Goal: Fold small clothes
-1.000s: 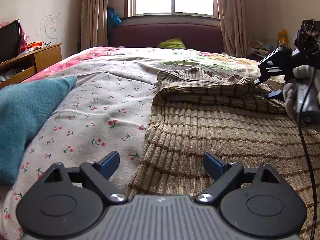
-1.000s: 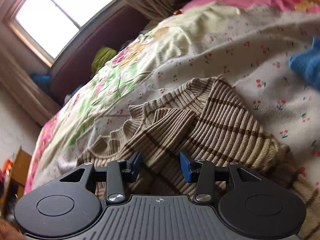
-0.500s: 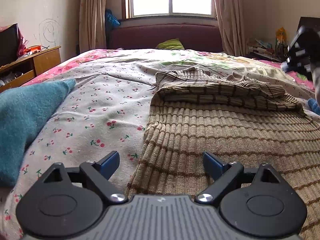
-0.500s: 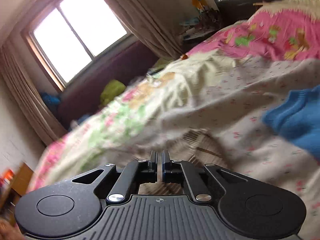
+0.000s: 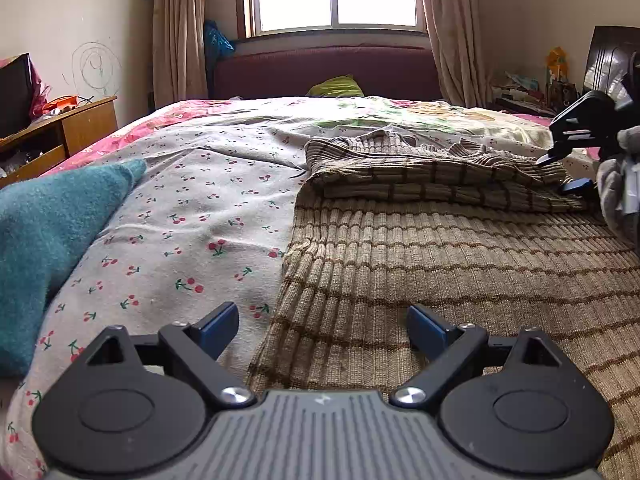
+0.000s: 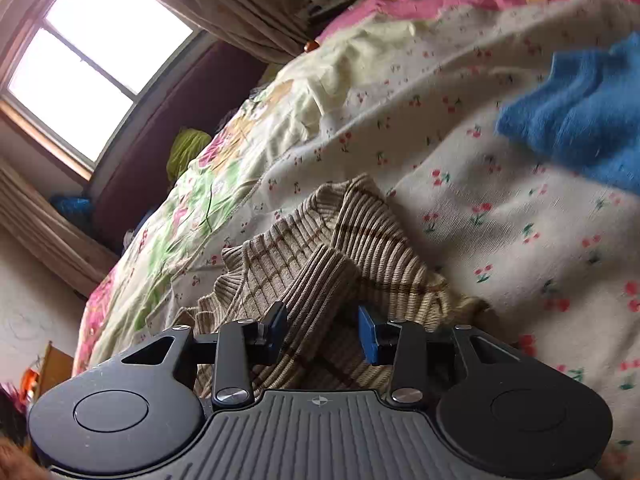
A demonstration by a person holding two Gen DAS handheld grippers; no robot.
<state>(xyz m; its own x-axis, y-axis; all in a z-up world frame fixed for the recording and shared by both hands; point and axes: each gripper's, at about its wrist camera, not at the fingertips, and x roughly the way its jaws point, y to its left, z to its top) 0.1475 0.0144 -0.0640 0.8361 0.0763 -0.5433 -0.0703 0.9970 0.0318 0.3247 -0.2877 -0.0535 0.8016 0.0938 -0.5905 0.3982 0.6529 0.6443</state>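
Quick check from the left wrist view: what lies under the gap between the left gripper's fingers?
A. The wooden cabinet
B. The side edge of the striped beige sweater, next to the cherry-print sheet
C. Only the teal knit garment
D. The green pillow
B: the left gripper stands open over the side edge of the striped beige sweater, where it meets the cherry-print sheet.

Beige striped ribbed sweater (image 5: 460, 248) (top folded over) lies flat.

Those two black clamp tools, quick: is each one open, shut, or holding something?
Left gripper: open, holding nothing.
Right gripper: fingers opening, a fold of the tan ribbed striped sweater between them, not pinched.
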